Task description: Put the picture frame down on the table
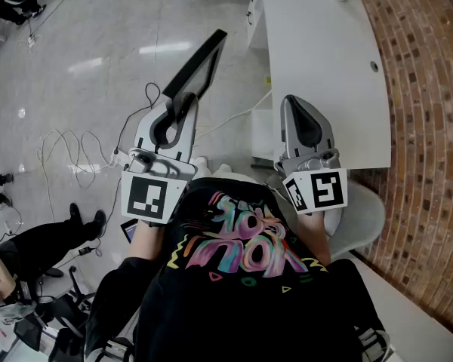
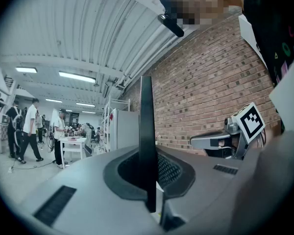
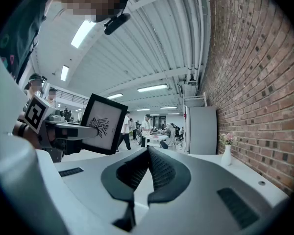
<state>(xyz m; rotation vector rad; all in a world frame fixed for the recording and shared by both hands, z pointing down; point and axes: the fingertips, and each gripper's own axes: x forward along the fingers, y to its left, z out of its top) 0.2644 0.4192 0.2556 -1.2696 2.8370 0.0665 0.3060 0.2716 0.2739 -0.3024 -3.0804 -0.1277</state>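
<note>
Currently the left gripper clamps the picture frame upright, face rightward; right gripper closed, empty.

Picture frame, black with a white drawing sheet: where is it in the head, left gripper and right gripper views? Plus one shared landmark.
Head view: the black picture frame is upper centre, tilted over the floor, clamped in the left gripper.
Left gripper view: centre, edge-on, a dark vertical strip between the jaws.
Right gripper view: left of centre, drawing side showing.
Shared landmark: the red brick wall.
</note>
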